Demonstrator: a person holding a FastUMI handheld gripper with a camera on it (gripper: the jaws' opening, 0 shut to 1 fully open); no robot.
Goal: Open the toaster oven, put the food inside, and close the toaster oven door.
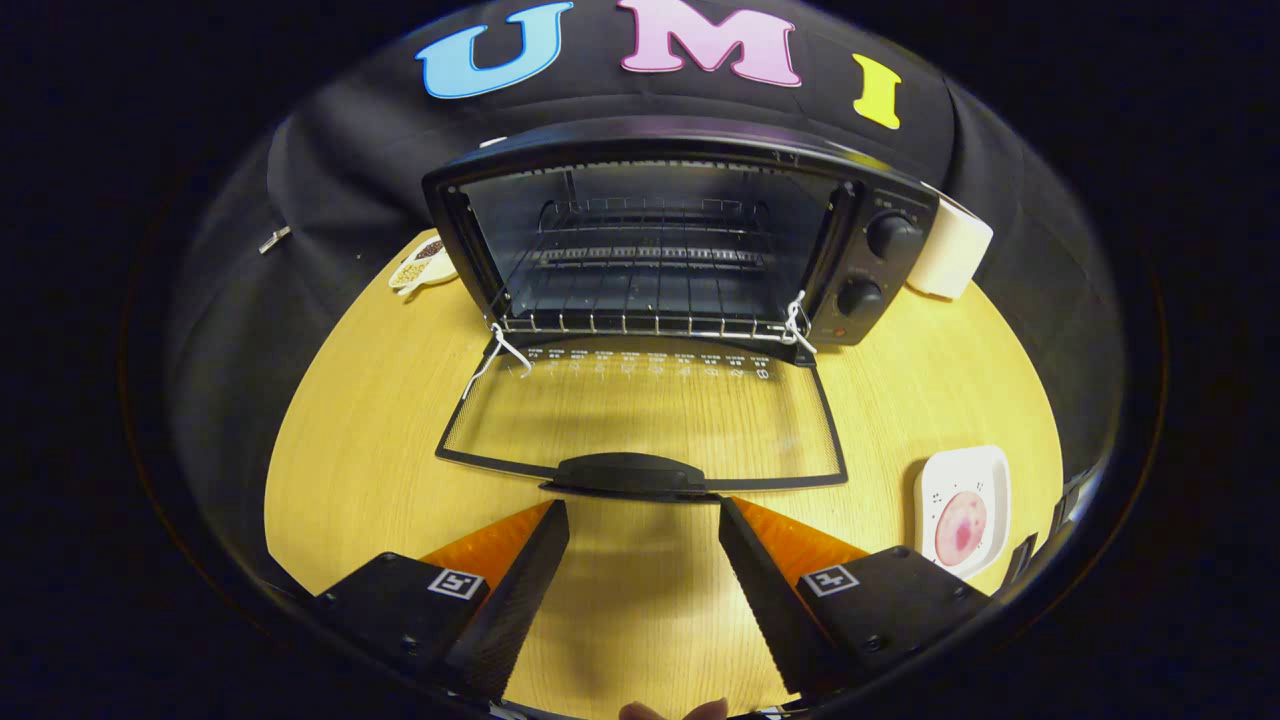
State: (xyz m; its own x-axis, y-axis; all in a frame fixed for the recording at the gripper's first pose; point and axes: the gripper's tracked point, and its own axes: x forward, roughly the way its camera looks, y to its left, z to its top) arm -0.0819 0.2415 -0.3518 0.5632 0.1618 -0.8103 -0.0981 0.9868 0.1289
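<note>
A black toaster oven [880, 250] stands at the back of the wooden table, its glass door [640, 420] folded flat down toward me. The wire rack [640, 300] inside is bare. The door's handle [630, 473] lies just ahead of my fingertips. My gripper [643, 512] is open, with a wide gap between its fingers and nothing in it. The food, a round pink piece [961, 526], rests on a white square plate [990, 470] to the right of my right finger.
A white cylinder [950, 255] stands by the oven's right side. A small dish of grains [422, 265] lies left of the oven. The wooden table [350, 450] is ringed by the black cloth wall. A fingertip [670, 711] shows below the gripper.
</note>
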